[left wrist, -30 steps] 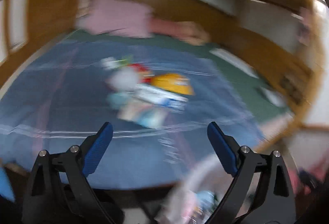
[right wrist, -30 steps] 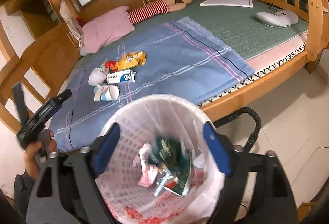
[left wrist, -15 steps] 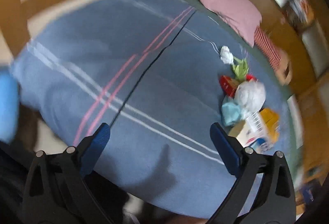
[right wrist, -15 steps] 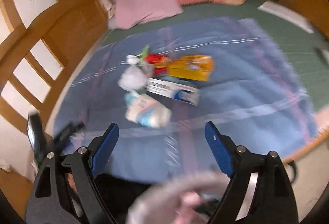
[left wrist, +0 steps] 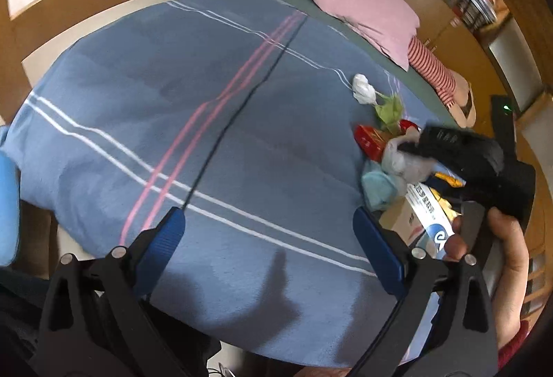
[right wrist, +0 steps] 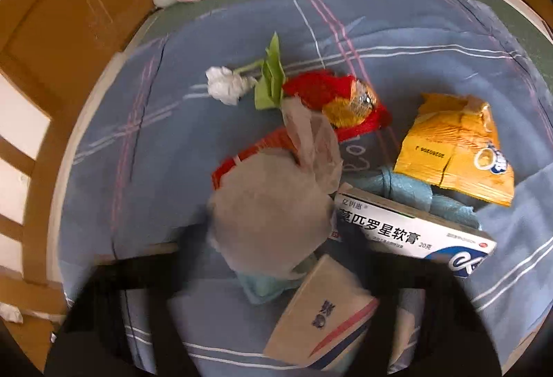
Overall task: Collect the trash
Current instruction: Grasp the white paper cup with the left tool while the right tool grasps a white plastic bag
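Trash pile [right wrist: 328, 169] sits on blue striped blanket [left wrist: 207, 135], far right w/ respect to left gripper [left wrist: 269, 232], whose fingers are spread wide over bare blanket, holding nothing. Pile: crumpled white plastic bag [right wrist: 276, 204], white/blue ointment box [right wrist: 408, 232], torn yellow packet [right wrist: 456, 152], red wrapper [right wrist: 331, 97], white tissue wad [right wrist: 224, 85], green paper scrap [right wrist: 271, 79]. Right gripper [left wrist: 449, 149] is down at the bag; finger state: cannot tell, blurred.
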`<state>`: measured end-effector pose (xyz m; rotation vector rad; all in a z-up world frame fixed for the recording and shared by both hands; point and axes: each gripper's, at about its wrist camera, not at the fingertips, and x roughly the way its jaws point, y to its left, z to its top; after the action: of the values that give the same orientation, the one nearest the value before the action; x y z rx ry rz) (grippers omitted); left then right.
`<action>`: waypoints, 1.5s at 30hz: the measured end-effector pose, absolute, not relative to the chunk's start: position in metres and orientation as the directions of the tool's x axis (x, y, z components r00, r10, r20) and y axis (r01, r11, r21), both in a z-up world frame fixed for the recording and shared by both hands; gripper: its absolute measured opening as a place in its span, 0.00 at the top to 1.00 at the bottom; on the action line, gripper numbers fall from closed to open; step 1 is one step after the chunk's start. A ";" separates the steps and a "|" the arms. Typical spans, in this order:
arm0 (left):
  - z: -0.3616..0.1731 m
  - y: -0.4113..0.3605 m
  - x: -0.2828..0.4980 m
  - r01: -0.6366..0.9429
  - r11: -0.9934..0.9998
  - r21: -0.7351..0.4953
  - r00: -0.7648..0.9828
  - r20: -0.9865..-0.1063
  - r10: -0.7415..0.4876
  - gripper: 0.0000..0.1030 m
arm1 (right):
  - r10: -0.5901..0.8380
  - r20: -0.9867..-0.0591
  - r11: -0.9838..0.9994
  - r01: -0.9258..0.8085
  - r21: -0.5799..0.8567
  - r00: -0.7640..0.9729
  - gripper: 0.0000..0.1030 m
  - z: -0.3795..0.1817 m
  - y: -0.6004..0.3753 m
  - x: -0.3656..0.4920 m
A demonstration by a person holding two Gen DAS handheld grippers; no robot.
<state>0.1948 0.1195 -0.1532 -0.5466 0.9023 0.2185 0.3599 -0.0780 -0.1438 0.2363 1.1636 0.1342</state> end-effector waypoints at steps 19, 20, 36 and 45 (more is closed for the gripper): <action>-0.164 0.100 0.195 -0.290 0.865 -0.410 0.581 -0.793 -0.180 0.06 | 0.162 -0.928 0.983 -0.132 0.124 0.336 0.72 -0.144 -0.138 0.285; -0.164 0.102 0.195 -0.292 0.858 -0.423 0.583 -0.790 -0.190 0.06 | 0.165 -0.931 0.981 -0.150 0.121 0.325 0.72 -0.144 -0.130 0.283; -0.196 0.064 0.233 -0.234 0.804 -0.547 0.455 -0.792 -0.406 0.06 | 0.281 -0.800 0.960 -0.144 0.242 0.530 0.72 -0.068 -0.174 0.205; -0.195 0.010 0.251 -0.058 0.877 -0.477 0.437 -0.802 -0.407 0.40 | 0.131 -0.781 0.990 -0.044 0.131 0.611 0.72 -0.048 -0.216 0.108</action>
<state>0.2513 0.0096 -0.1952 -0.4764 1.1074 -0.2276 0.1075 -0.2165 -0.0476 0.1018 0.9087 0.1012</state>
